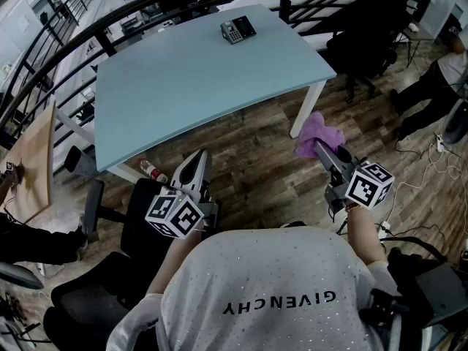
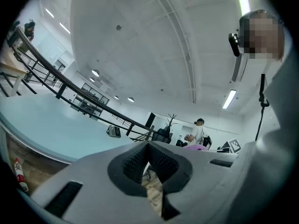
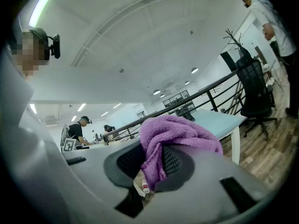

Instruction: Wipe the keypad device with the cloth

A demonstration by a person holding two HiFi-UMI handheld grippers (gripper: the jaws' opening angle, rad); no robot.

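The keypad device [image 1: 238,29] lies at the far edge of the pale blue table [image 1: 190,79], well beyond both grippers. It shows small in the left gripper view [image 2: 113,131] too. My right gripper [image 1: 320,147] is held over the wood floor just off the table's right leg, shut on a purple cloth [image 1: 317,133]. In the right gripper view that cloth [image 3: 177,129] bunches over the jaws of the right gripper [image 3: 154,164] and hangs down between them. My left gripper [image 1: 197,161] hovers near the table's front edge, its jaws shut with nothing between them [image 2: 148,146].
A black railing [image 1: 110,22] curves round behind the table. A small bottle [image 1: 153,171] lies on the floor under the table's front left corner. Black office chairs [image 1: 110,225] stand near my left side, and a wooden board [image 1: 36,159] leans at far left. People stand at the right [image 1: 439,79].
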